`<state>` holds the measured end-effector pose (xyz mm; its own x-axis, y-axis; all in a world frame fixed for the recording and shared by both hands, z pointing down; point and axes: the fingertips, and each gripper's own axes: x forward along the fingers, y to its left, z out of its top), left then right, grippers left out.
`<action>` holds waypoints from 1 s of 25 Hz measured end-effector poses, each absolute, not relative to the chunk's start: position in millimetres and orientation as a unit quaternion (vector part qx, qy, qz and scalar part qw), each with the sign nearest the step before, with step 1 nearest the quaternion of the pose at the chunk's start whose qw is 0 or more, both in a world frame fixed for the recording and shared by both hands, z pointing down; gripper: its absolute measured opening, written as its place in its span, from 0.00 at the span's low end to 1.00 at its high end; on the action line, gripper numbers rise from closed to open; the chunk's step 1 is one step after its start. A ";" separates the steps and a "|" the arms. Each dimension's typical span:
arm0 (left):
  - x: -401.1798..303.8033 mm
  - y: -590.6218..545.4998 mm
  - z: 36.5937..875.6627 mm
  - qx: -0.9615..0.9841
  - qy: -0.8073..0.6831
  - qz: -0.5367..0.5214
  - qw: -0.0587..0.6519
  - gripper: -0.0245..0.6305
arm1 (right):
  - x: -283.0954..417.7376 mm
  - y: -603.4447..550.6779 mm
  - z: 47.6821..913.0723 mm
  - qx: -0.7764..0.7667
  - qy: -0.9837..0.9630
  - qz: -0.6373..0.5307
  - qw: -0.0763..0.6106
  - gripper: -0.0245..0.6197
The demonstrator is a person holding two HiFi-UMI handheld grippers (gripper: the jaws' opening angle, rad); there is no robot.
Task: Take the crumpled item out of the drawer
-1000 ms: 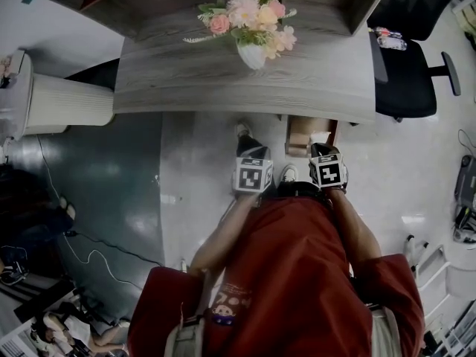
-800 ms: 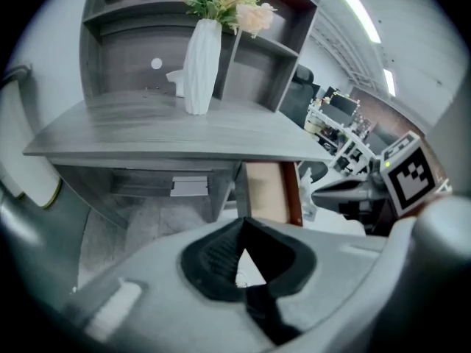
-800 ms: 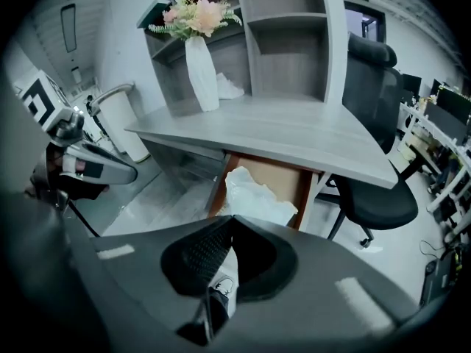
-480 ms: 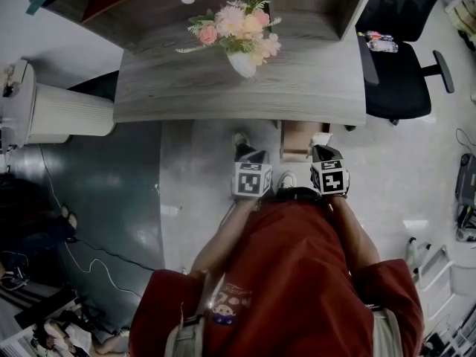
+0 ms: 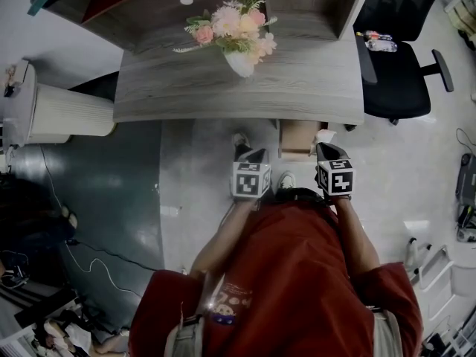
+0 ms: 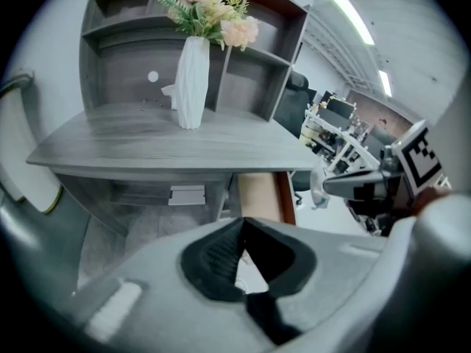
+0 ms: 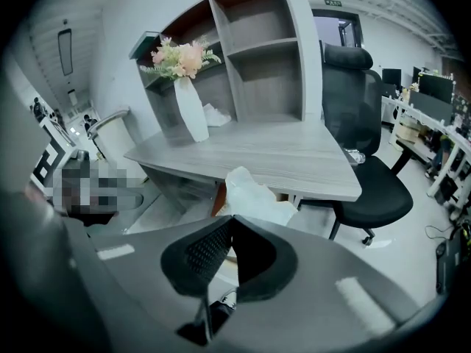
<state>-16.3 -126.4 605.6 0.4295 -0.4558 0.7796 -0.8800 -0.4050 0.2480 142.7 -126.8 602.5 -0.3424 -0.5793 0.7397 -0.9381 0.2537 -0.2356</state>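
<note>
Our right gripper (image 7: 232, 216): fingers pinched on crumpled white item (image 7: 250, 193), raised just outside open brown wooden drawer (image 5: 296, 136) under grey wooden table (image 5: 223, 88); extraction looks done. Our left gripper (image 6: 242, 219): fingers pressed together, empty, held aside, likely for clearance.

A white vase (image 5: 239, 63) of pink and cream flowers (image 5: 227, 24) is stood upright on the grey wooden counter (image 5: 186, 95), before an open shelf unit (image 5: 312, 2). A black office chair (image 5: 401, 84) is set beside the counter, with a bottle (image 5: 375, 44) laid on its seat.
</note>
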 end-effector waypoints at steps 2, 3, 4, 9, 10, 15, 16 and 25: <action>-14.4 -125.9 603.2 0.778 -0.430 0.316 0.332 0.04 | 144.8 -127.7 598.1 0.512 -0.745 0.338 0.260 0.04; -13.8 -125.5 602.0 0.779 -0.429 0.316 0.330 0.04 | 145.7 -127.8 595.8 0.513 -0.745 0.339 0.258 0.04; -13.5 -125.0 600.8 0.779 -0.430 0.316 0.329 0.04 | 146.2 -127.4 593.6 0.513 -0.746 0.339 0.256 0.04; -13.9 -126.3 593.6 0.782 -0.433 0.310 0.324 0.04 | 146.7 -126.4 585.0 0.516 -0.750 0.330 0.250 0.04; -14.6 -125.7 592.8 0.782 -0.433 0.310 0.324 0.04 | 146.0 -125.6 584.4 0.517 -0.750 0.329 0.249 0.04; -18.8 -125.1 590.0 0.782 -0.437 0.310 0.318 0.04 | 141.6 -123.5 585.4 0.512 -0.752 0.332 0.250 0.04; -19.4 -124.8 589.1 0.782 -0.437 0.309 0.318 0.04 | 140.9 -123.5 585.1 0.512 -0.753 0.332 0.249 0.04; -22.2 -123.4 587.8 0.783 -0.438 0.305 0.319 0.04 | 137.1 -124.0 585.0 0.511 -0.754 0.330 0.248 0.04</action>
<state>-22.2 -123.4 587.8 0.4293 -0.4923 0.7572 -0.8811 -0.4126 0.2313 137.1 -124.0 585.0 -0.3539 -0.6069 0.7116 -0.9346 0.2590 -0.2439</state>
